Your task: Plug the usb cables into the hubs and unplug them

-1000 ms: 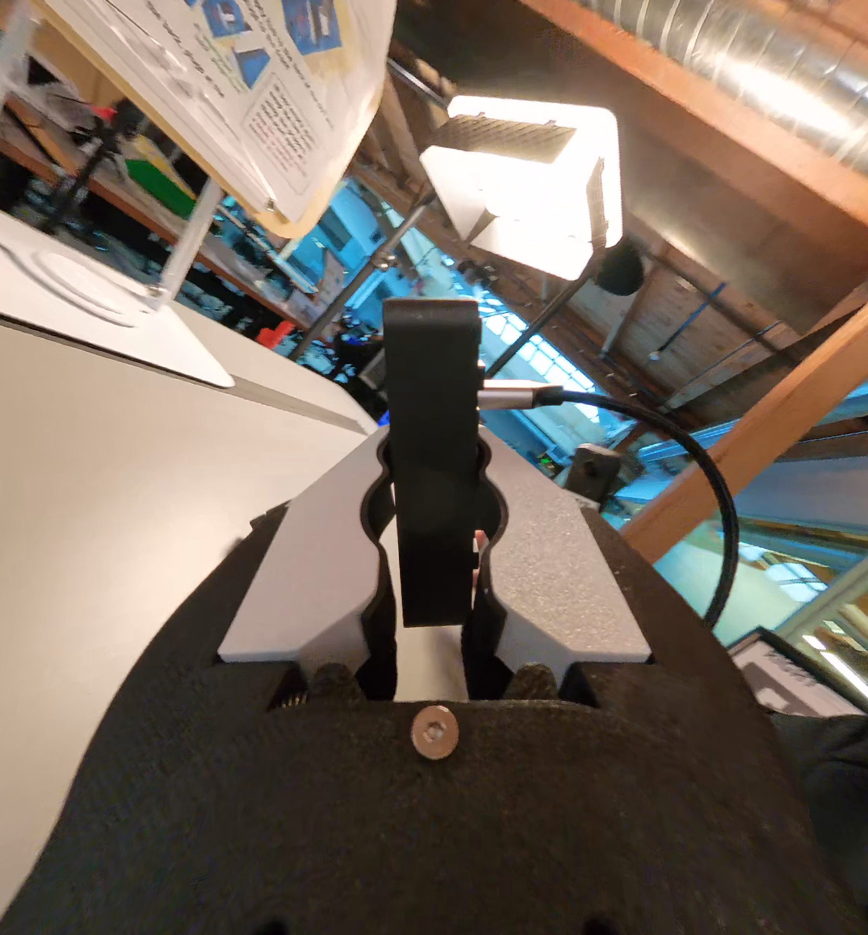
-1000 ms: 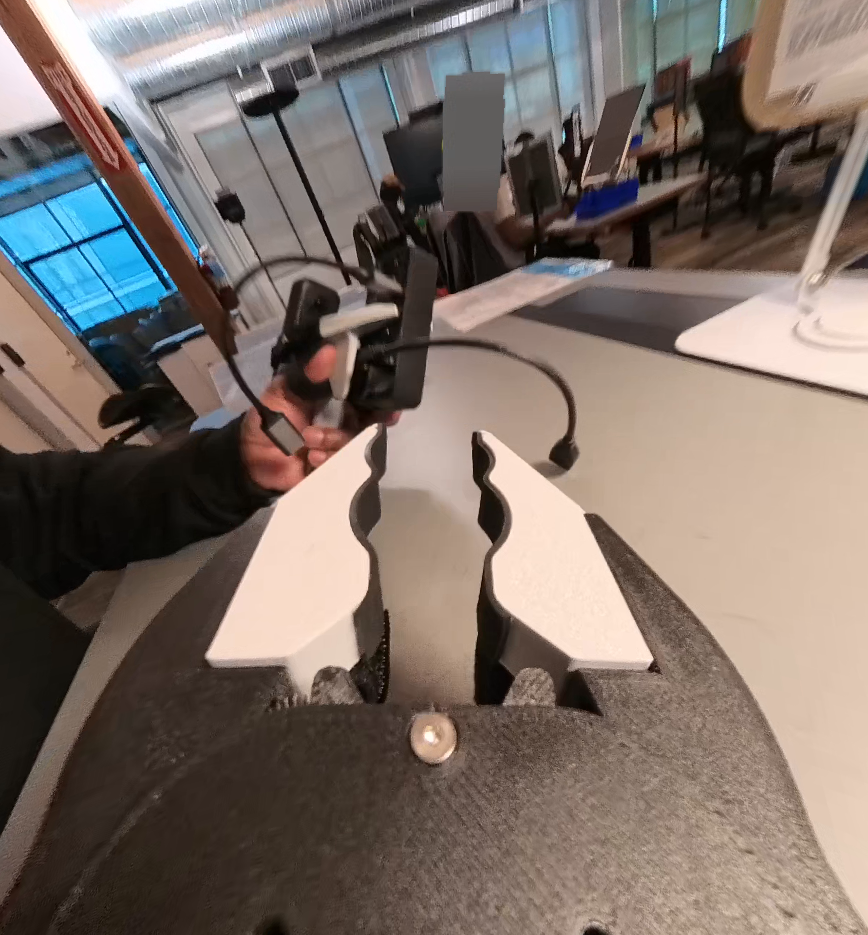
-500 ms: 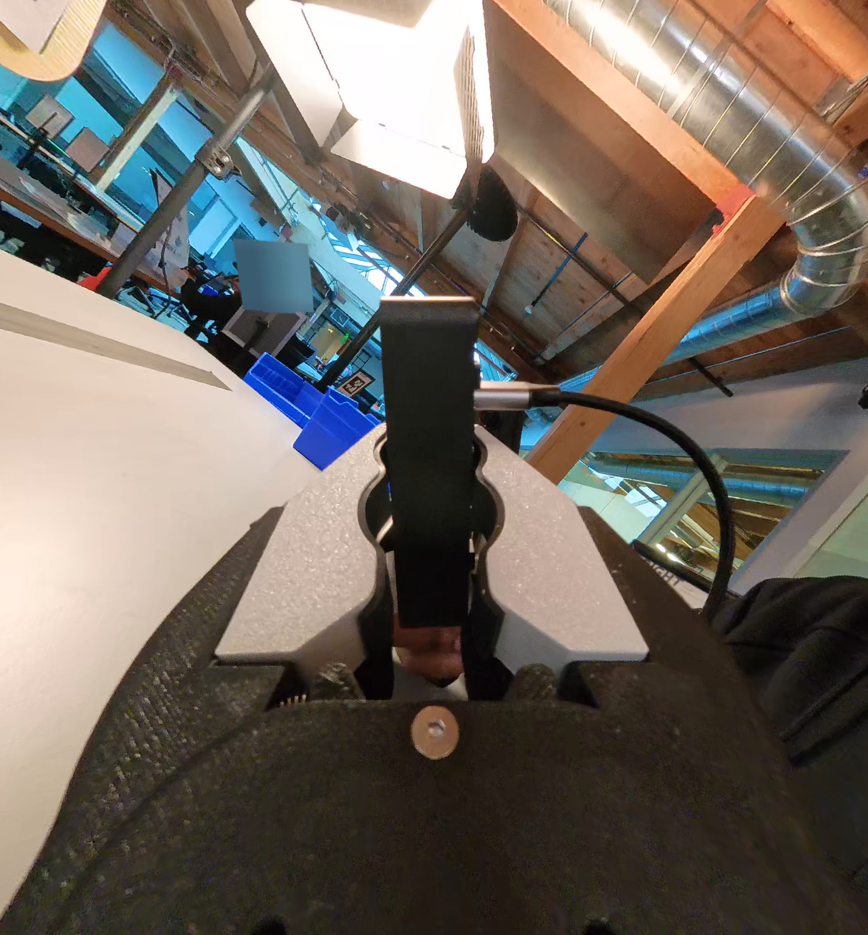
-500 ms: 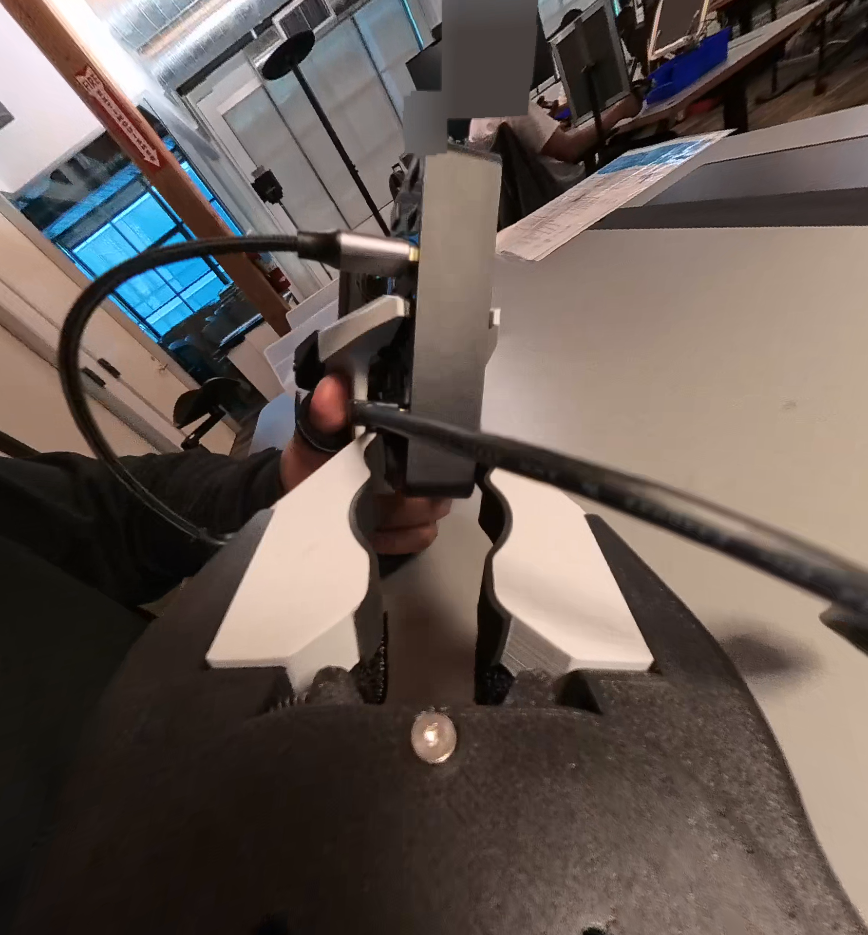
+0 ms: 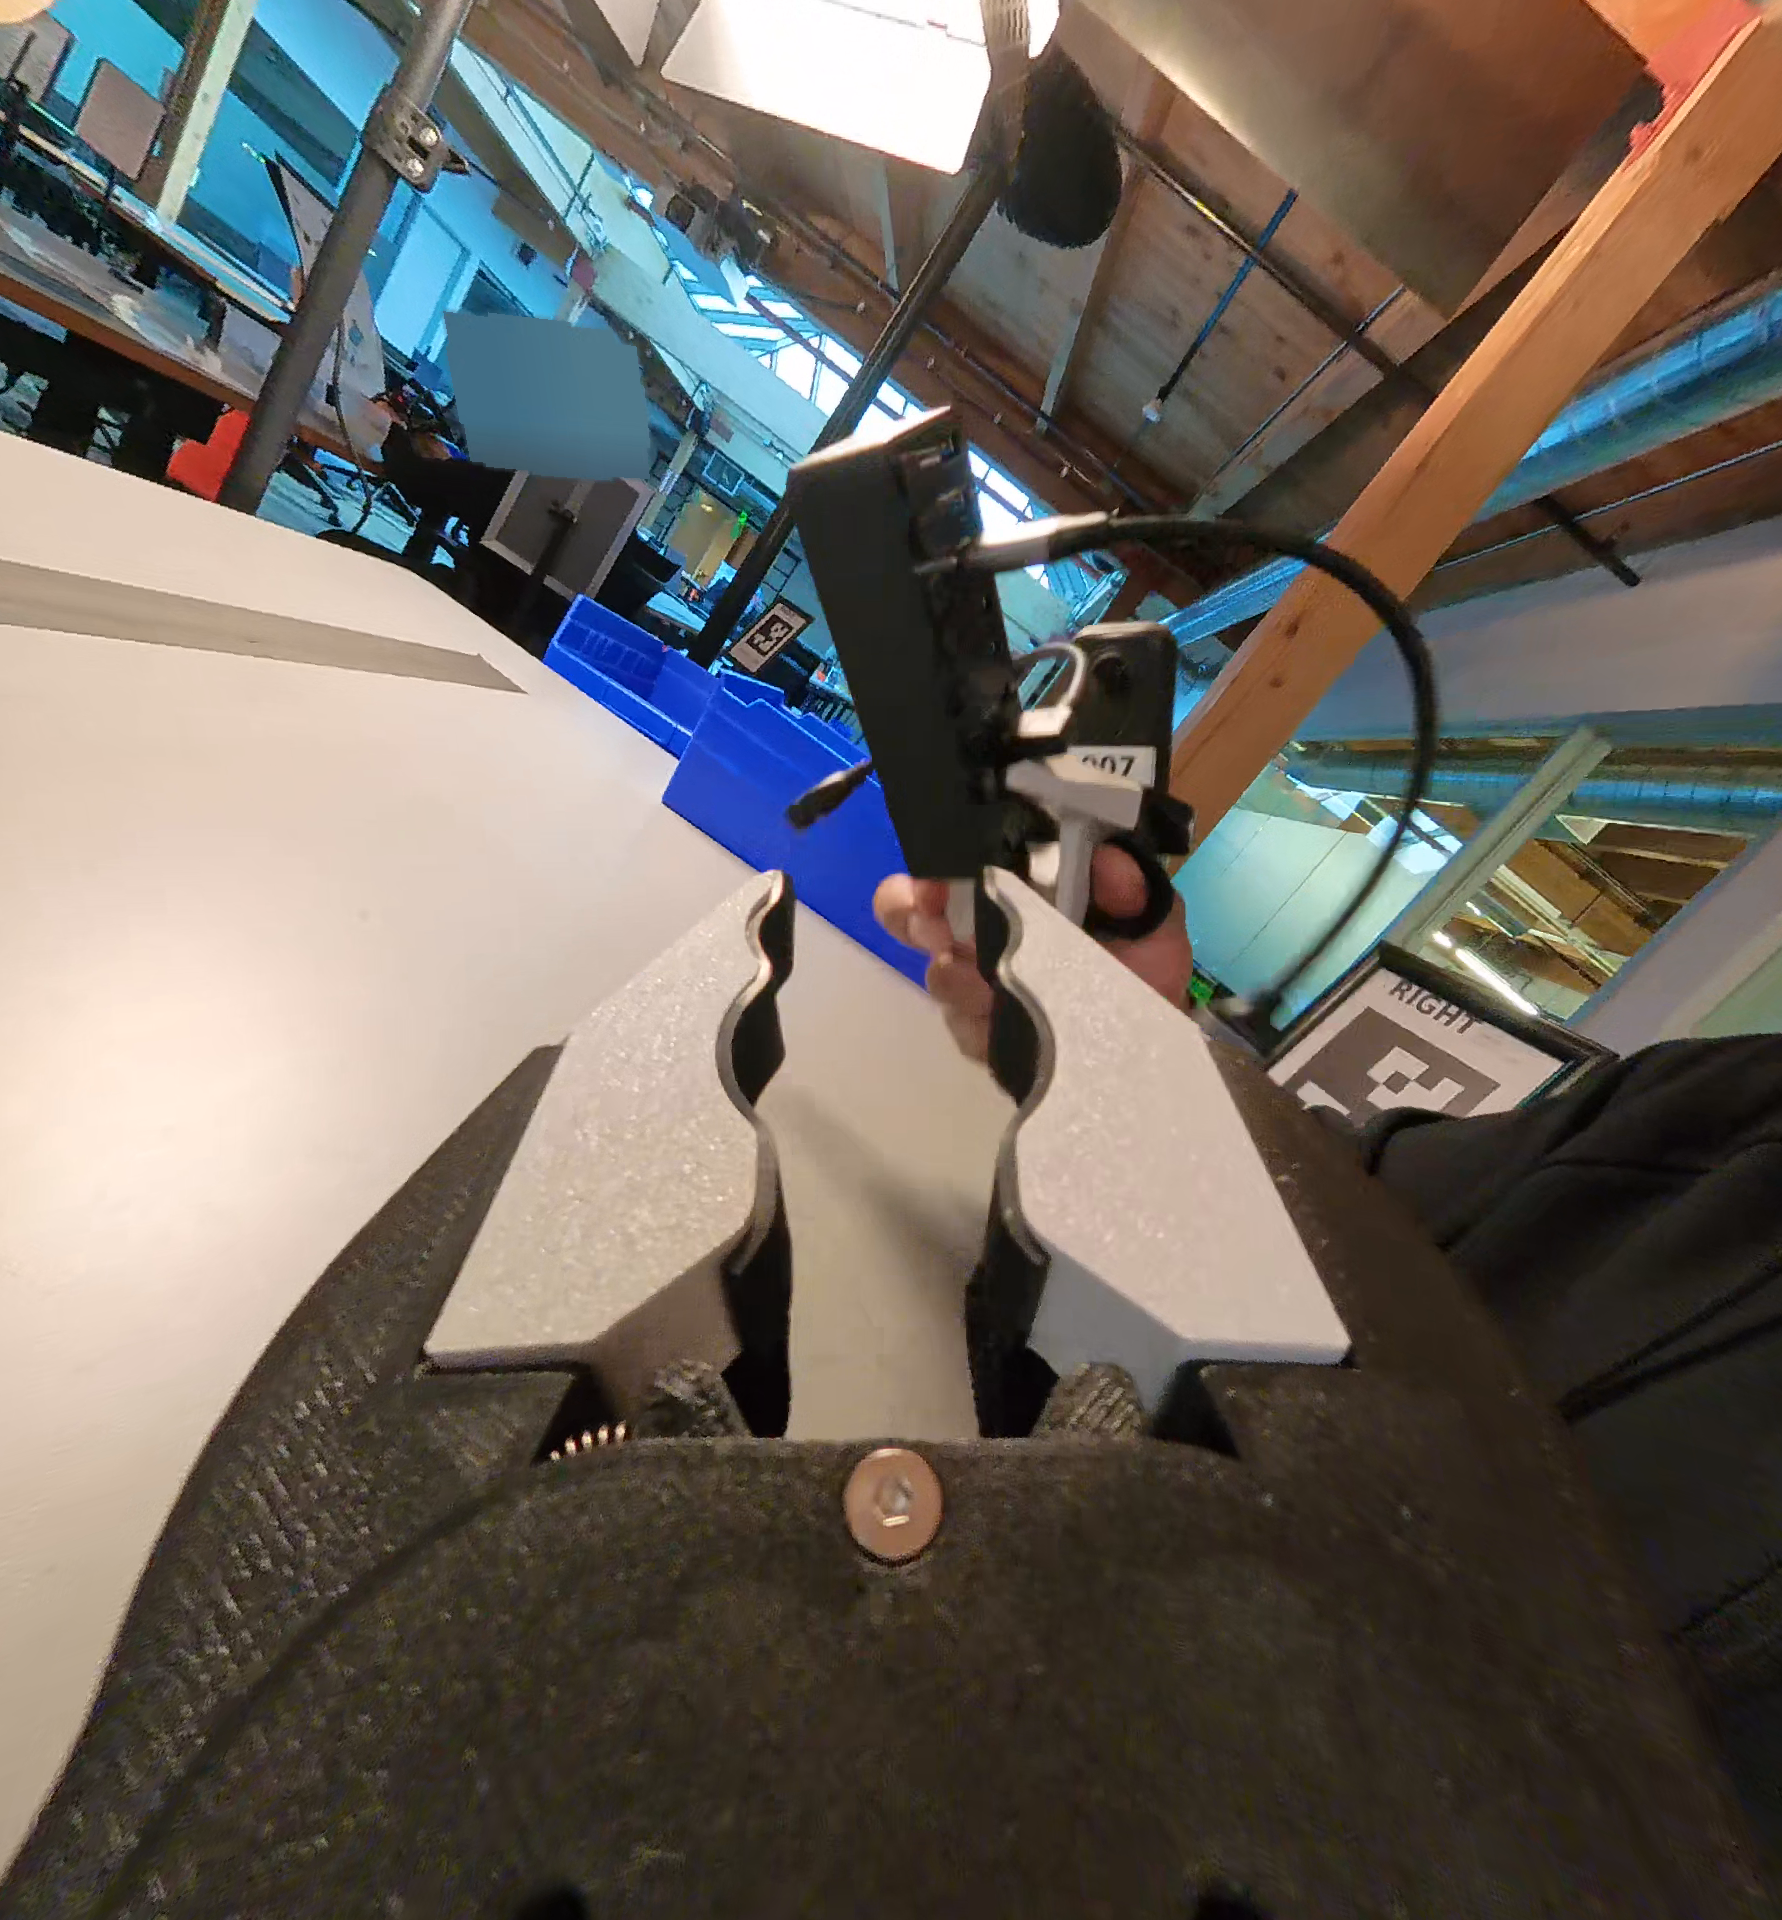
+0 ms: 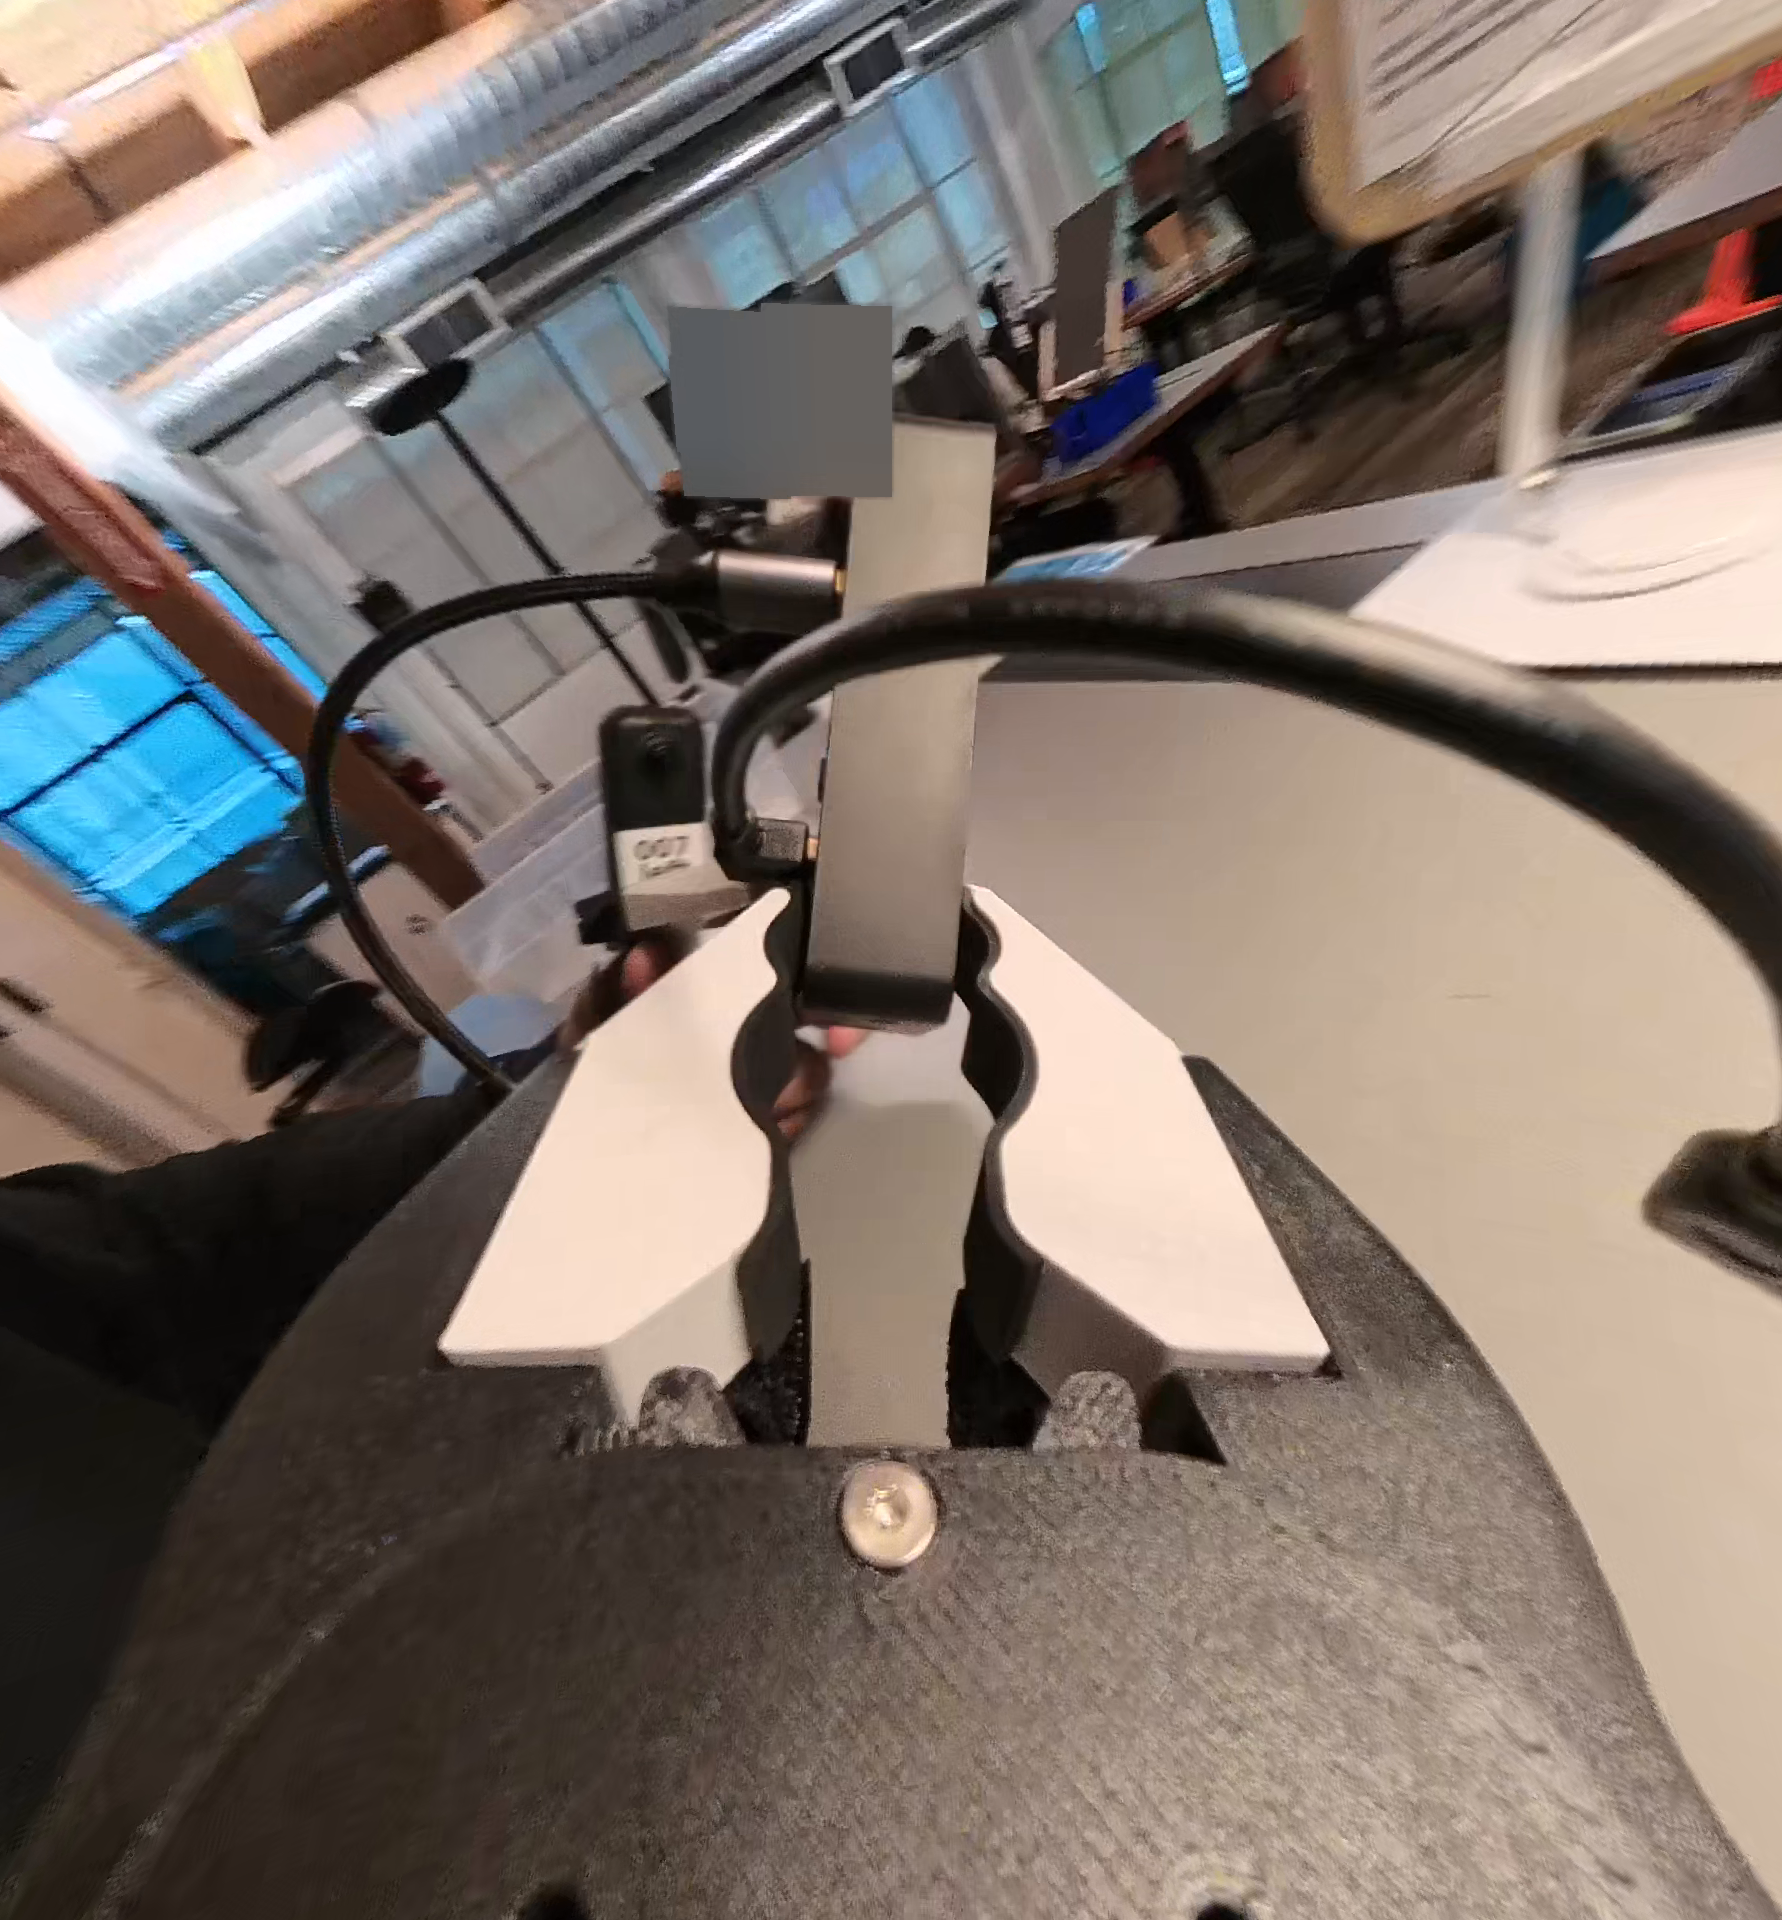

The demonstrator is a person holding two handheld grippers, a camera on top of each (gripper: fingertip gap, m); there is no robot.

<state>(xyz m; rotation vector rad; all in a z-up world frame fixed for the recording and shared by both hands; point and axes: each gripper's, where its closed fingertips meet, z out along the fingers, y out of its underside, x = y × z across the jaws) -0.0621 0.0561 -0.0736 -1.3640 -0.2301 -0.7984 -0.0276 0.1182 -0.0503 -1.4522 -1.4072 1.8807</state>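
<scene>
A black USB hub (image 6: 892, 831) stands upright between my right gripper's (image 6: 879, 914) fingertips, which are shut on its lower end. A braided cable (image 6: 347, 748) with a silver plug (image 6: 762, 592) is plugged into the hub's side. A thick black cable (image 6: 1282, 665) arcs from the hub to the right and ends in a free plug (image 6: 1760, 1226). My left gripper (image 5: 882, 894) is open and empty, just short of the hub (image 5: 892, 644). The right gripper (image 5: 1032, 831) shows behind the hub there.
A grey table (image 5: 243, 935) lies below both grippers. Blue bins (image 5: 762, 748) stand beyond its far edge. A framed marker board (image 5: 1406, 1070) is at the right. A white stand base (image 6: 1593, 582) sits on the table at the back right. A dark sleeve (image 5: 1645, 1247) is close by. Tip to tip, the grippers are about 8 cm apart.
My left gripper has opened, let go of the hub and drawn back. My right gripper has closed on the hub's lower end and now holds it.
</scene>
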